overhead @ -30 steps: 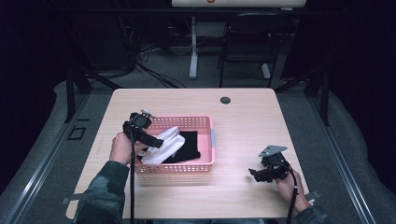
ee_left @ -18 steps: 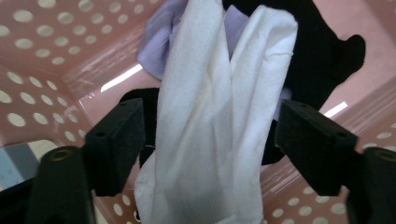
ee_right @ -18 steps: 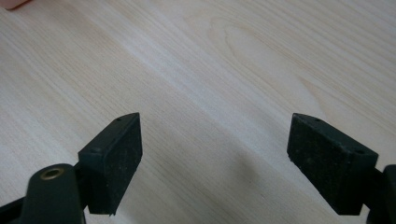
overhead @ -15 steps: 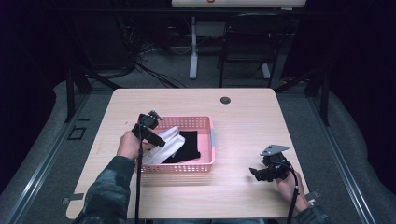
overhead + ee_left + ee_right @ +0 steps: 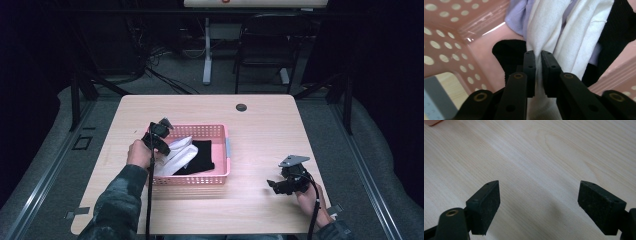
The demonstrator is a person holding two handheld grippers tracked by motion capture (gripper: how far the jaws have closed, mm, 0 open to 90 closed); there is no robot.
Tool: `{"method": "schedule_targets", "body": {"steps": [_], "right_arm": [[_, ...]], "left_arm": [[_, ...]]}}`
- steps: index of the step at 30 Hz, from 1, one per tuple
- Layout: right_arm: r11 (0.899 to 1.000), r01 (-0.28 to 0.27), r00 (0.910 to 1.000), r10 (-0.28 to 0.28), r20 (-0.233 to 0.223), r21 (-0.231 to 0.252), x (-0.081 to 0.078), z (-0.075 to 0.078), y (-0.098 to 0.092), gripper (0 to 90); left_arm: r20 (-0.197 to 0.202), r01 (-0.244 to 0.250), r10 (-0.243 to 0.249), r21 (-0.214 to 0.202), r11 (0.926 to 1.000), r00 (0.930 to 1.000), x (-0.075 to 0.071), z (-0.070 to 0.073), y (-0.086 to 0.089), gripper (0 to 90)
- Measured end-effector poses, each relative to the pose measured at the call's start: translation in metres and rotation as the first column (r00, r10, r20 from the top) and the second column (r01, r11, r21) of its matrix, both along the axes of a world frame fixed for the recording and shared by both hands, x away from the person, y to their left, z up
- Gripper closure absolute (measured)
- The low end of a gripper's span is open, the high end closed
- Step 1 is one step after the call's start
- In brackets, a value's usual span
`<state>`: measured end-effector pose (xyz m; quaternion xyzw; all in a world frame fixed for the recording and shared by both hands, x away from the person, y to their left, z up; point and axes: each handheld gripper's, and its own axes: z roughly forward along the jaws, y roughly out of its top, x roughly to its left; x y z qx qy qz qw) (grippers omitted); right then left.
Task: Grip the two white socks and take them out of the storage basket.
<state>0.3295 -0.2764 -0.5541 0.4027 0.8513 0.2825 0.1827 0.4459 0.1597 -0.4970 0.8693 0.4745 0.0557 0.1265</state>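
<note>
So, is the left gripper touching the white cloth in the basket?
Touching. In the left gripper view, the left gripper has just closed, and its two black jaws pinch a fold of the white cloth inside the pink basket.

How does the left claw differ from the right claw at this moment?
The left claw is shut on the white cloth; the right claw is open and holds nothing. The left reaches into the pink basket; the right is over bare table. Both have black jaws.
</note>
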Motion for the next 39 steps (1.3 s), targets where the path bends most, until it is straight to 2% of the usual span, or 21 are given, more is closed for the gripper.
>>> {"method": "schedule_targets", "body": {"steps": [5,8,15,25,32,39], "right_arm": [[1.0,0.0,1.0,0.0,0.001,-0.001,0.0,0.0,0.0,17.3],[1.0,-0.001,1.0,0.001,-0.002,-0.01,0.0,0.0,0.0,17.3],[1.0,-0.001,1.0,0.001,-0.002,-0.01,0.0,0.0,0.001,17.2],[1.0,-0.001,1.0,0.001,-0.001,-0.009,0.0,0.0,0.001,17.2],[1.0,0.0,1.0,0.0,0.0,-0.003,0.001,-0.001,0.001,17.3],[1.0,0.0,1.0,0.0,0.003,-0.01,0.0,0.0,0.001,17.2]], "left_arm": [[0.025,0.014,-0.014,0.007,0.9999,0.9996,-0.003,0.011,-0.002,85.6],[0.038,0.017,-0.016,-0.004,0.9999,0.9992,-0.004,0.02,-0.001,85.6],[0.047,0.028,-0.028,-0.014,0.9995,0.9985,-0.005,0.037,0.003,85.5],[0.054,0.035,-0.033,-0.027,0.999,0.998,-0.007,0.053,0.009,85.4],[0.068,0.025,-0.022,-0.044,0.9987,0.9974,-0.009,0.065,0.015,85.2],[0.089,0.015,-0.012,-0.037,0.9992,0.996,-0.011,0.079,0.023,85.1]]}}
